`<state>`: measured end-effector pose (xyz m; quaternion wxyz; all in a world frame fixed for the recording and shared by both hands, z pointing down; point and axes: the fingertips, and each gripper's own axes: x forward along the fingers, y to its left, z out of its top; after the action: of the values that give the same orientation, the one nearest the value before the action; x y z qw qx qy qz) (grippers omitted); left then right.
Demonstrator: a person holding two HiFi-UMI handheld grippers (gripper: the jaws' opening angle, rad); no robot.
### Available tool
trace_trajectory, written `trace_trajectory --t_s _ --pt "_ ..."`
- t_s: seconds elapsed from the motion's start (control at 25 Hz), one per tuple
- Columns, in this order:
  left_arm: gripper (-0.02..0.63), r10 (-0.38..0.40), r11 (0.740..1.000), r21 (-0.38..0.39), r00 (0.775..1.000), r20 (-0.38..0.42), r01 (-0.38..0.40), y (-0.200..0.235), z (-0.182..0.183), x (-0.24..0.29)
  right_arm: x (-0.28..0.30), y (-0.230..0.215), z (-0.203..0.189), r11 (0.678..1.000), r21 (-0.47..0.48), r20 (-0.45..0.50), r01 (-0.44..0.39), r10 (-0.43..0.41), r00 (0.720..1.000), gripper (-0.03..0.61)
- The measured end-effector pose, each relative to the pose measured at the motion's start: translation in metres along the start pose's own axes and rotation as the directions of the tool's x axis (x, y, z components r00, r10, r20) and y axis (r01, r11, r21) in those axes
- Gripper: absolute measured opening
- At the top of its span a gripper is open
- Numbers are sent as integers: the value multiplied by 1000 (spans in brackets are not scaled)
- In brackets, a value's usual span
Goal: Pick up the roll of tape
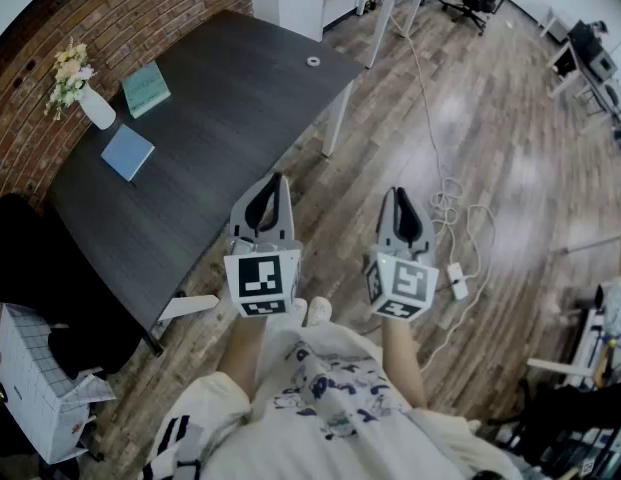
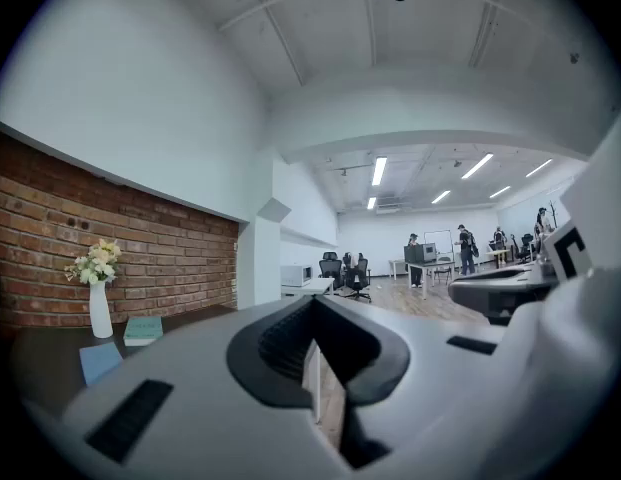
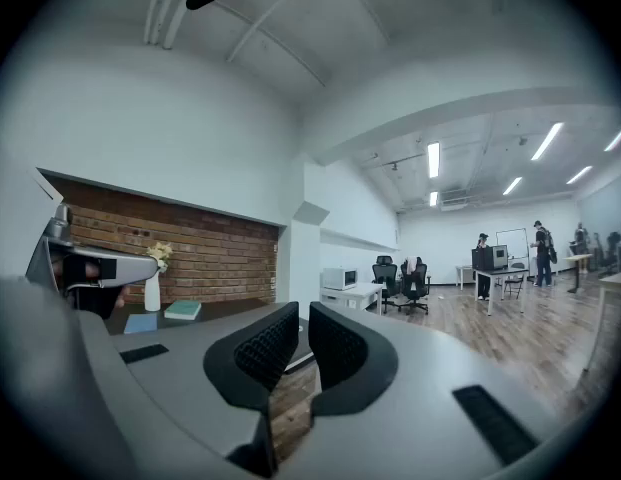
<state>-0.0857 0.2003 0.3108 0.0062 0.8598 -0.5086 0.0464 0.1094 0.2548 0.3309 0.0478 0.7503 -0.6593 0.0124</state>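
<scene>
so nothing's grabbed yet here. the roll of tape point(image 1: 313, 61) is lying flat on the dark table point(image 1: 220, 138), out near the table's far end, on its own and well apart from the other stuff on the table. both tools are off the table's near long edge, over the wood floor, held level in front of the person, which reads to me like a walk-up pose rather than a reach. left gripper point(image 1: 276, 180) has its jaws pressed together with nothing in them, right gripper point(image 1: 398, 193) same deal, closed and empty. makes sense, no point spreading them this far from the tape. the vase point(image 1: 97, 108), green book point(image 1: 146, 89) and blue notebook point(image 1: 127, 152) sit along the table's brick-wall side, so i doubt they'll get in the way. my guess for next: move along the table toward its far end and open one set of jaws, since a roll lying that flat probably wants a pinch across its rim
</scene>
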Motion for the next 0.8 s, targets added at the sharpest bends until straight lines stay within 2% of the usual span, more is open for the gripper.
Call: trace_trajectory --t_s 0.8 --pt "2 10 1000 6 1000 -9 -10 -5 -4 15 14 -9 -1 1000 1 12 -23 23 1000 34"
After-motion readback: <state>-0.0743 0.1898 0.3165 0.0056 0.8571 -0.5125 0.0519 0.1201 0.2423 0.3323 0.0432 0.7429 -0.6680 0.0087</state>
